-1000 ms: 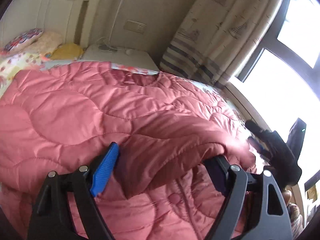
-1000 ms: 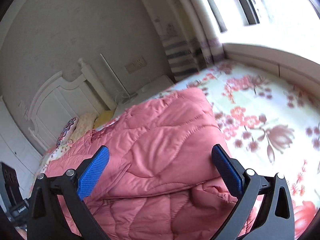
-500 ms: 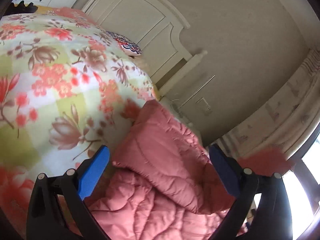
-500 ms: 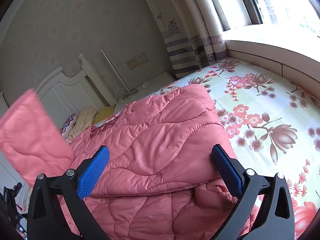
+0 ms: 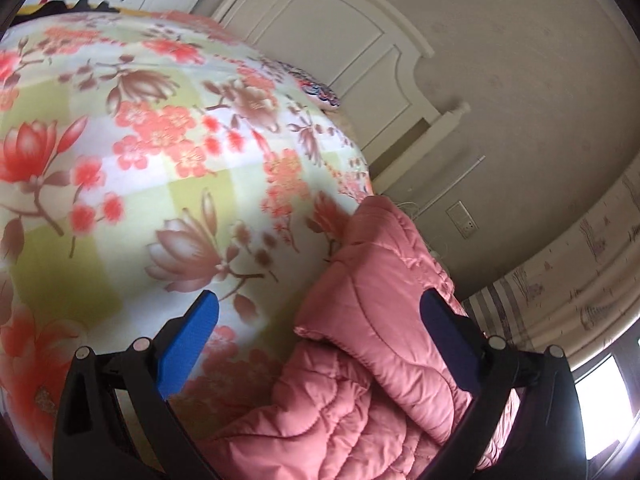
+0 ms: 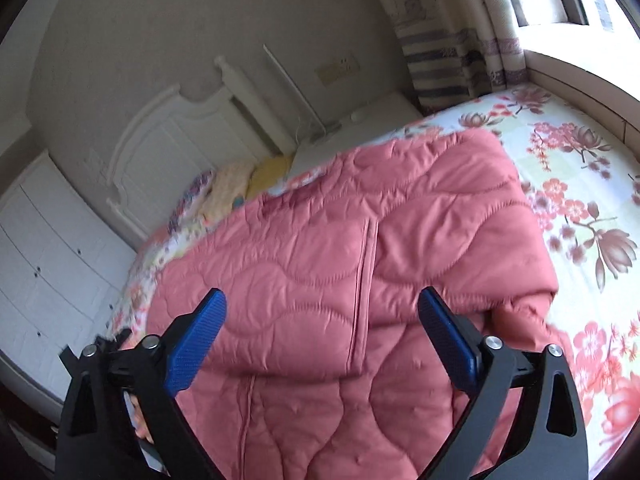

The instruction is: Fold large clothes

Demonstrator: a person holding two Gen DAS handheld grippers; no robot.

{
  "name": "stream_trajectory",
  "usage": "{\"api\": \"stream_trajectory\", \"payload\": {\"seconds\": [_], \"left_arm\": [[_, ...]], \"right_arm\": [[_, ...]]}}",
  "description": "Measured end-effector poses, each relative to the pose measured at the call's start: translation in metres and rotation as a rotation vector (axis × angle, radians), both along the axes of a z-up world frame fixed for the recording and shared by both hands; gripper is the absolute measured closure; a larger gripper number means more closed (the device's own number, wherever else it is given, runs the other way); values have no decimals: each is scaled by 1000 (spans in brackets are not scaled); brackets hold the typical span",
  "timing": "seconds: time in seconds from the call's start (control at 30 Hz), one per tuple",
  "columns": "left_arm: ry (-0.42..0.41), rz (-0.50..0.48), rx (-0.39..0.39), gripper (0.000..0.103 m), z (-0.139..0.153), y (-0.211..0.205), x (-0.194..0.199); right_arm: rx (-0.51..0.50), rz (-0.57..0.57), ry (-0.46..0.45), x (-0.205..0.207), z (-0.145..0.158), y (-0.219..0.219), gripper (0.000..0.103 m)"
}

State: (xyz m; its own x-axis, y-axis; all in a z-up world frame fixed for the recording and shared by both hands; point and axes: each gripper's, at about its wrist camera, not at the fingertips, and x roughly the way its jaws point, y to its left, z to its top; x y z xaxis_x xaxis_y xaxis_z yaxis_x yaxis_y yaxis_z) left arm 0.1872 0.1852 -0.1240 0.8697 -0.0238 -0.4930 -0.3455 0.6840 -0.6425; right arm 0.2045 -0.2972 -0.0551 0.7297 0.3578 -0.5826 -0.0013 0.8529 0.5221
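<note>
A pink quilted coat [image 6: 320, 240] lies folded on the flowered bed sheet [image 6: 580, 220], with one flap laid flat over its middle. My right gripper [image 6: 322, 320] hovers above the coat's near part. Its jaws are closing, and the blue pads touch nothing. In the left wrist view the coat [image 5: 372, 272] fills the lower right, and its folded edge rests on the sheet [image 5: 120, 160]. My left gripper [image 5: 320, 316] stands open over that edge. The fold lies between the fingers, close to the right pad, and is not gripped.
A white headboard [image 6: 168, 152] and several pillows [image 6: 236, 188] are at the far end of the bed. A white nightstand [image 6: 360, 128] and a striped curtain [image 6: 448, 60] stand by the window. White drawers [image 6: 48, 248] line the left wall.
My left gripper let go of the coat's fold, opened wide and swung left toward the bare sheet. A pink flap that was in the air now lies flat on the coat.
</note>
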Motion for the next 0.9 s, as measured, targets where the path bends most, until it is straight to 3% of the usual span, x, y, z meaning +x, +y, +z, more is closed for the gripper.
{"api": "stream_trajectory", "payload": {"seconds": [0.17,0.27,0.37,0.4,0.43,0.47,0.53,0.6,0.77,0.83,0.9], "left_arm": [[6,-10,7,3,-1,-2,1],[8,-18,25,3,0,-5,2],[8,-20,31,3,1,-5,2],[9,-19,29,3,2,-5,2],[11,-17,26,3,1,-5,2],[12,-13,24,3,2,-5,1],[6,1,24,3,2,-4,-1],[-5,17,33,3,4,-4,-3],[-7,20,46,3,6,-4,-5],[-5,20,43,3,6,-4,-6],[1,16,40,3,5,-4,-5]], "right_arm": [[21,56,110,1,-36,13,26],[50,94,99,4,-46,25,29],[90,105,80,11,-46,29,42],[98,100,80,11,-47,28,54],[102,95,75,10,-46,28,75],[108,87,51,8,-43,27,85],[53,74,-48,0,-20,31,89],[-70,75,-147,-3,11,45,90],[-251,63,-303,7,73,65,91],[-265,29,-312,16,81,56,91],[-281,-7,-265,28,71,44,91]]}}
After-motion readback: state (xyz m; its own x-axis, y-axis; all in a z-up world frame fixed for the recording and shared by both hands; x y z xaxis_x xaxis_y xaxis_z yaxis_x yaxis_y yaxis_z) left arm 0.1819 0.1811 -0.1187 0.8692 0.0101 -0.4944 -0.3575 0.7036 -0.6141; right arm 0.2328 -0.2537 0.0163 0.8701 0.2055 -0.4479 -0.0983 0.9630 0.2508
